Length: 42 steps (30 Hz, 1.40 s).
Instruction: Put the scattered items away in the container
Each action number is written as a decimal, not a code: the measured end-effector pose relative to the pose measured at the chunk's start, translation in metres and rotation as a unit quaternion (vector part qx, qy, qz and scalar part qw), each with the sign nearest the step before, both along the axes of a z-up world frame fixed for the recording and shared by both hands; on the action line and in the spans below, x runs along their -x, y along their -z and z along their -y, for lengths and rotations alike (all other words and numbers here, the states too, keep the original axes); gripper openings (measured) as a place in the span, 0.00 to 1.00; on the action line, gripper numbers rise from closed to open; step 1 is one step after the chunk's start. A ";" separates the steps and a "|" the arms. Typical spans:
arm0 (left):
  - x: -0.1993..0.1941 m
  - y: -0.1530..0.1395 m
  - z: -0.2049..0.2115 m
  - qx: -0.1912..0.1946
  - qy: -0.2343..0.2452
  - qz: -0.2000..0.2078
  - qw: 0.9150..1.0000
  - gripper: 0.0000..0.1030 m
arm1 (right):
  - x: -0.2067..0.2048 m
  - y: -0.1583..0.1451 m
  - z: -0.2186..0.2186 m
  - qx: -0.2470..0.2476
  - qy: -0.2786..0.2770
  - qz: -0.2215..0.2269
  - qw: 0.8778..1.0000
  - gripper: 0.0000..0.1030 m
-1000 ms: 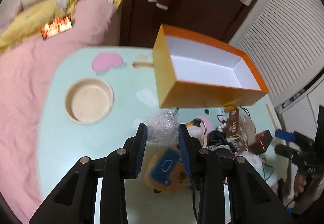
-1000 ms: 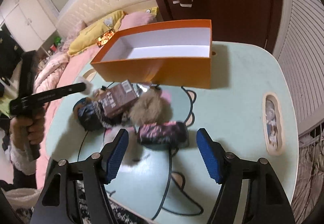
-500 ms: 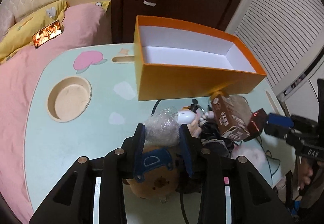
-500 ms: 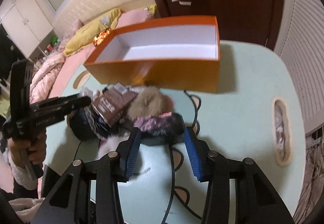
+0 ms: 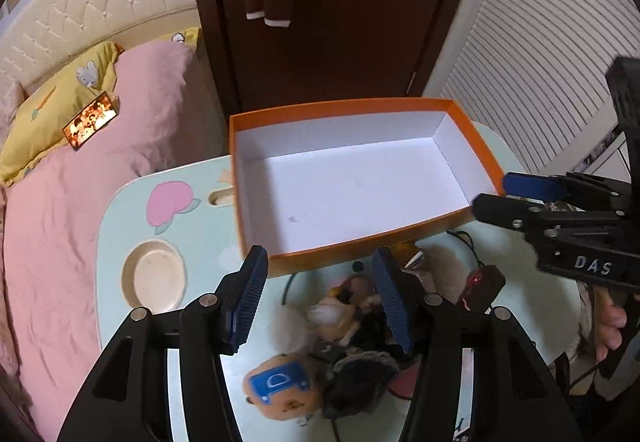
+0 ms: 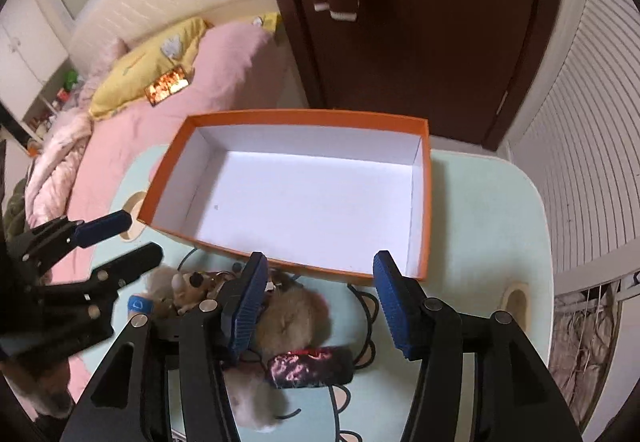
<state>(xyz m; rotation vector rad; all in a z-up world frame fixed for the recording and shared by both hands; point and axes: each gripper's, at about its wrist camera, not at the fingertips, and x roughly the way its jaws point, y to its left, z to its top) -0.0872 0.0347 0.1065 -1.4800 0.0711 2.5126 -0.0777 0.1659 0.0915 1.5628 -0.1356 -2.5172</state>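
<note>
Left wrist view: left hand-held gripper [image 5: 318, 296] opening, empty, plastic wrap gone; right hand-held gripper [image 6: 318, 296] too; box [image 5: 460, 218] empty.

The orange box [image 5: 360, 178] fills the centre of both wrist views, its white floor bare and open from above; its near wall [image 5: 372, 242] is the only rim to clear. Below that wall, in the lower middle of the left view, a heap of plush toys [image 5: 320, 322] and a dark pouch [image 6: 310, 362] crowds the table [image 6: 480, 210]. A black cable [image 6: 360, 302] loops through the heap. The right gripper [image 5: 496, 192] reaches in from the right edge of the left view, close to the box's near right corner. In the right view the table is bare right of the box.
</note>
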 end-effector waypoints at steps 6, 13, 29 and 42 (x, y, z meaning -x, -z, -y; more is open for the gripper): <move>0.002 0.010 -0.002 -0.003 -0.005 0.007 1.000 0.54 | 0.000 0.004 0.003 -0.020 0.001 0.001 1.000 0.53; 0.000 0.008 0.001 -0.011 -0.008 0.003 1.000 0.54 | -0.004 0.001 0.004 -0.021 -0.003 -0.008 1.000 0.53; -0.117 0.037 0.053 -0.034 -0.103 -0.022 0.994 0.54 | -0.118 0.014 0.000 0.008 -0.017 -0.108 0.994 0.61; -0.163 0.074 0.039 0.003 -0.100 -0.036 0.994 0.55 | -0.185 0.072 0.030 -0.033 -0.047 -0.086 0.995 0.61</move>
